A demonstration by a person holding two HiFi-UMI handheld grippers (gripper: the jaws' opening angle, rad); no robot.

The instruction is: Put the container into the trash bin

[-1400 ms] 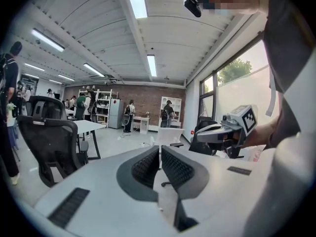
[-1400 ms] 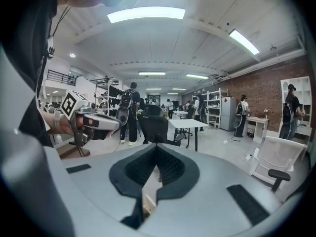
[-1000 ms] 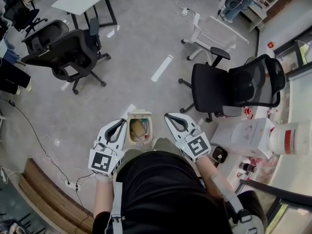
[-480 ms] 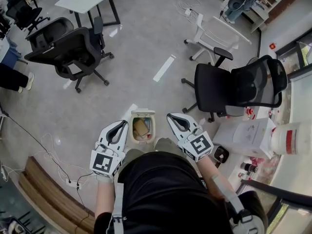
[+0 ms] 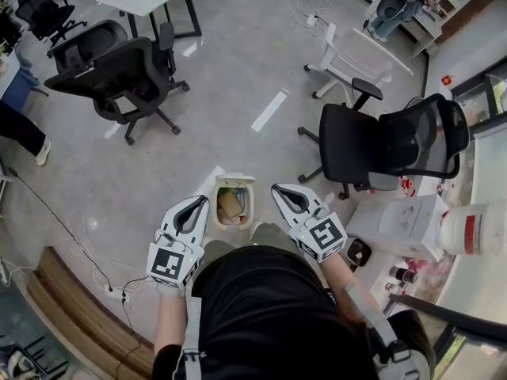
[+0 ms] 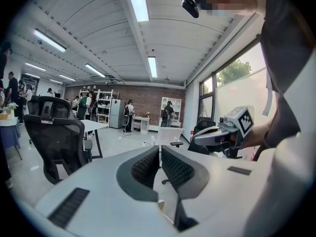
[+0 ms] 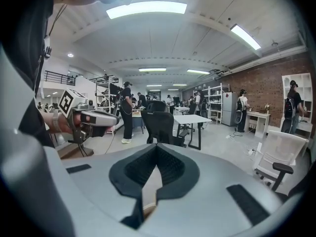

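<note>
Head view looks down on a white trash bin (image 5: 238,183) standing on the grey floor just ahead of the person's knees, with a brownish container (image 5: 230,204) lying inside it. The left gripper (image 5: 201,201) hangs just left of the bin and the right gripper (image 5: 278,188) just right of it, neither touching it. Each of the 2 gripper views shows its jaws drawn together with nothing between them, and a black office chair (image 5: 380,145) stands to the right, well apart from the bin.
</note>
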